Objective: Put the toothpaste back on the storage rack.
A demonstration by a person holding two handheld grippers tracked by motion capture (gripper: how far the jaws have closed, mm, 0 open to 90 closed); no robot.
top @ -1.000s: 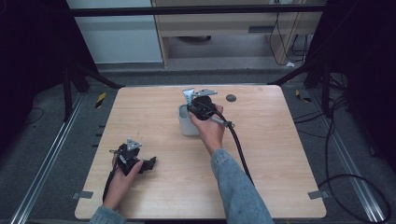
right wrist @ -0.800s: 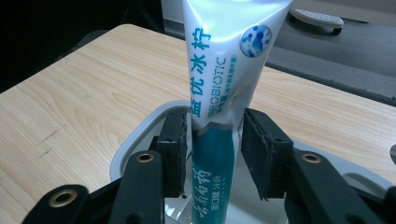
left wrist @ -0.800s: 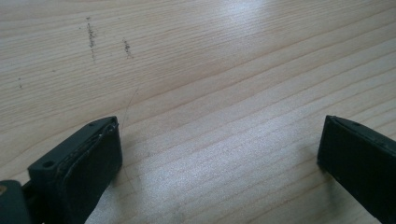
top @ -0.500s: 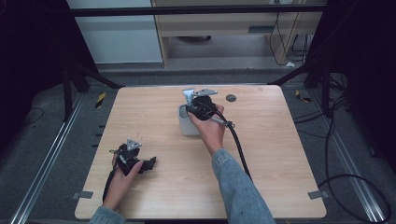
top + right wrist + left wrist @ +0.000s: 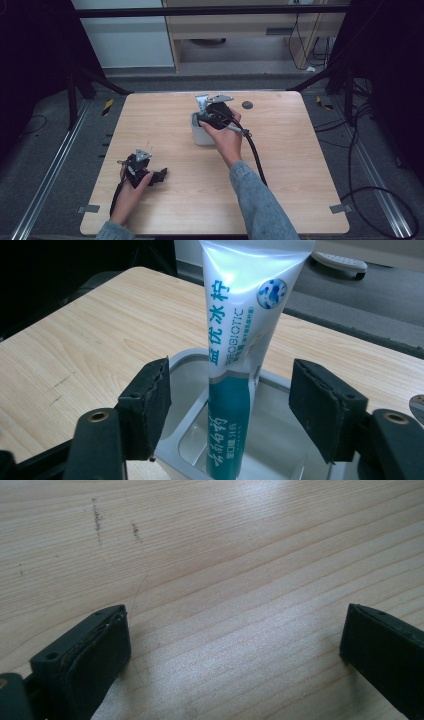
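I have the right gripper (image 5: 227, 405) up at the far middle of the table (image 5: 300, 190), its jaws spread wide on either side of a toothpaste tube (image 5: 245, 340) and touching neither side of it. The tube stands on end in a small grey square cup (image 5: 185, 440), leaning a little against the rim, which I judge is what holds it upright with nothing pinching it. From the high view the cup (image 5: 200, 135) sits partly under my right hand (image 5: 226, 140), so I read the gap from the right gripper view instead: clear room on both sides of the tube, and the cup rim sits just below the pads. My left gripper (image 5: 142, 167) rests low at the near left of the table, well apart from the cup, parked out of the way. Its jaws are spread too, with bare wood between them. There is 1 small dark disc (image 5: 247, 105) near the far edge, right of the cup. Open tabletop lies right and near.
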